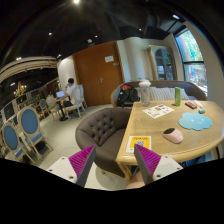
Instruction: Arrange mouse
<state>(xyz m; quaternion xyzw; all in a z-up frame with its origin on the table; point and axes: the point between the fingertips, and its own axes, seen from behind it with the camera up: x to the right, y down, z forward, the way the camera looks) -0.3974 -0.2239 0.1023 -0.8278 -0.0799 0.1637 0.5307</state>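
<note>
A pink mouse (173, 135) lies on the round wooden table (150, 130), just beside a light blue round mouse pad (196, 121) at its near left edge. My gripper (114, 162) is well short of the table, above the floor in front of a dark tufted armchair (102, 127). Its two fingers with magenta pads (82, 160) are wide apart and hold nothing. The mouse is beyond the right finger, up and to the right.
A yellow-bordered card (136, 143) and papers (158, 111) lie on the table, with a green bottle (178, 97) and a small item further back. A sofa stands behind the table. Blue chairs (30, 125) stand left. People sit at a far table (62, 98).
</note>
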